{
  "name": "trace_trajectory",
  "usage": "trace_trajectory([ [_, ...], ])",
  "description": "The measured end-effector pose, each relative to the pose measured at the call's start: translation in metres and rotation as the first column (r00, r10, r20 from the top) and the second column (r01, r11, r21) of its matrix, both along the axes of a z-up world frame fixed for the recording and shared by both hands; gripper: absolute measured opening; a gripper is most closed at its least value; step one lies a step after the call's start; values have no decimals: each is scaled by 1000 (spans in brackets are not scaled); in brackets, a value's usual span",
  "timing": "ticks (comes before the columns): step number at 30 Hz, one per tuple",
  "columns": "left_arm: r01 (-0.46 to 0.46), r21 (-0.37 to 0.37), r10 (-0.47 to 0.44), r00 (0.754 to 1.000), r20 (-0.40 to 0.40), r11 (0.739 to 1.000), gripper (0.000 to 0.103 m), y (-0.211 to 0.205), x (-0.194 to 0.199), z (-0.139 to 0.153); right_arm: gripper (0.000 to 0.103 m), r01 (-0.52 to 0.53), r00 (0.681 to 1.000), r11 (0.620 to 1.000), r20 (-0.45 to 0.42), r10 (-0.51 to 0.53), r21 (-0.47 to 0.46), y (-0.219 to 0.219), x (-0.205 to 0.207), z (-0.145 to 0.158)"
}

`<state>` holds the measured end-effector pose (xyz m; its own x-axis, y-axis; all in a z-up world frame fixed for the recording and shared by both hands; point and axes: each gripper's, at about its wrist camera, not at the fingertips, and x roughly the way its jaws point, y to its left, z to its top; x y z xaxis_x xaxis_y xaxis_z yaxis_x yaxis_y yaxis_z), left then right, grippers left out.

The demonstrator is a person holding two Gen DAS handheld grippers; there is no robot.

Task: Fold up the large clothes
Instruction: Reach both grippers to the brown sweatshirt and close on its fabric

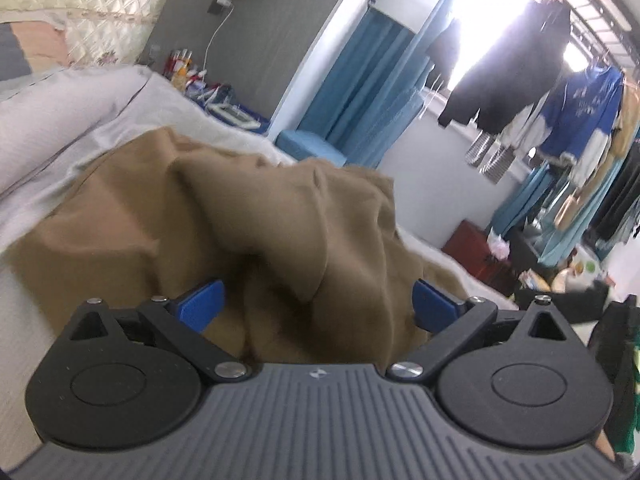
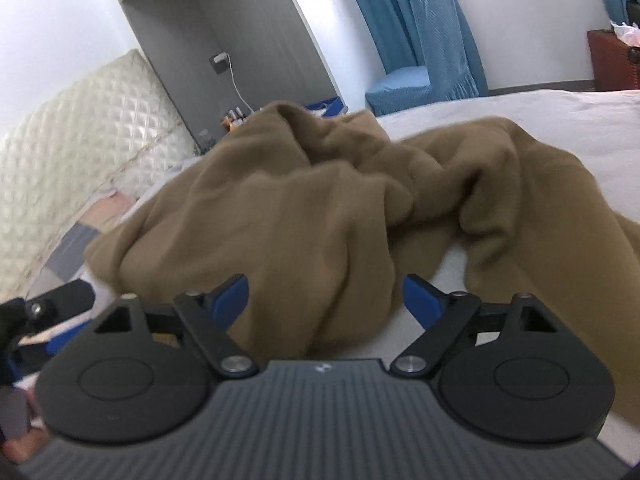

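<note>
A large tan garment [image 1: 240, 208] lies crumpled in loose folds on the white bed [image 1: 80, 120]. My left gripper [image 1: 319, 304] stands low over its near edge, its blue pads [image 1: 204, 304] wide apart, with a bunched fold lying between them and neither pad pressing it. In the right wrist view the same tan garment [image 2: 320, 208] spreads across the bed [image 2: 560, 120]. My right gripper [image 2: 326, 300] is open around a hanging fold; its left pad [image 2: 230, 300] brushes the cloth and the right pad stands clear over white sheet. Part of my left gripper [image 2: 60, 300] shows at the left edge.
A quilted cream headboard [image 2: 80, 140] stands at the bed's head, with a bedside shelf of bottles [image 1: 184, 68] next to it. Beyond the bed are a blue covered chair [image 2: 420, 72], blue curtains [image 1: 360, 80], clothes hanging by the window [image 1: 520, 80] and a red box [image 1: 476, 248].
</note>
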<state>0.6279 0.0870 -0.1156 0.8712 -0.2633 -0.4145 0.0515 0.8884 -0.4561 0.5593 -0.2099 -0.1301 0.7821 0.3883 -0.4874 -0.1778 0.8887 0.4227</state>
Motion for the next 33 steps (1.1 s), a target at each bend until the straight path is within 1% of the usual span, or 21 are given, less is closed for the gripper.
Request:
trace_trajectory([
  [2, -10, -1, 10, 1000, 7, 1000, 100, -3, 20, -2, 86, -1, 1000, 1000, 16, 2, -6, 2, 19, 0],
  [5, -63, -34, 62, 997, -34, 997, 92, -2, 48, -8, 86, -10, 999, 1000, 36, 11, -20, 9, 43, -3],
  [6, -94, -48, 91, 995, -48, 994, 88, 0, 57, -12, 86, -13, 999, 1000, 46, 14, -15, 11, 48, -4],
  [7, -120, -58, 116, 991, -61, 991, 78, 2, 56, -14, 85, -21, 999, 1000, 44, 20, 1, 12, 52, -5],
  [9, -163, -84, 155, 983, -103, 983, 63, 9, 65, -18, 74, -36, 999, 997, 22, 35, 72, 9, 55, -4],
  [10, -176, -107, 164, 980, -115, 978, 56, 14, 66, -18, 60, -36, 999, 996, 17, 34, 88, 8, 52, -1],
  [11, -180, -121, 165, 979, -122, 976, 52, 17, 66, -17, 46, -47, 999, 995, 16, 46, 93, 7, 48, 3],
  [12, -181, -127, 165, 978, -125, 975, 48, 18, 65, -15, 42, -54, 999, 994, 10, 53, 100, 4, 47, 5],
  [13, -179, -118, 165, 979, -122, 977, 43, 18, 62, -10, 33, -62, 998, 992, 2, 62, 113, 2, 43, 10],
  [14, -172, -102, 159, 980, -119, 980, 40, 17, 57, -5, 28, -71, 997, 991, 1, 72, 116, 2, 38, 15],
  [15, -167, -87, 157, 981, -114, 982, 36, 16, 53, 1, 26, -79, 997, 991, 6, 78, 111, 2, 31, 21],
  [16, -166, -67, 158, 982, -103, 984, 34, 14, 43, 9, 24, -88, 996, 991, 12, 87, 97, 3, 23, 27],
  [18, -165, -51, 159, 983, -93, 985, 33, 15, 30, 26, 21, -106, 994, 992, 32, 104, 68, 7, 4, 40],
  [21, -156, -80, 149, 985, -88, 984, 32, 17, -10, 46, 20, -129, 989, 991, 74, 127, 21, 11, -31, 62],
  [23, -144, -91, 138, 988, -68, 985, 31, 18, -39, 62, 20, -136, 985, 991, 104, 134, 7, 8, -57, 78],
  [27, -126, -95, 125, 992, -13, 988, 31, 14, -113, 93, 20, -151, 977, 989, 150, 149, 5, -5, -124, 107],
  [30, -107, -79, 109, 994, 21, 991, 31, 7, -174, 110, 20, -156, 974, 988, 163, 156, -10, -14, -173, 118],
  [31, -98, -70, 101, 994, 36, 993, 30, 4, -195, 114, 20, -158, 975, 987, 159, 157, -7, -17, -191, 118],
  [33, -74, -18, 74, 996, 51, 997, 30, -8, -230, 118, 20, -147, 980, 989, 140, 143, 19, -27, -219, 115],
])
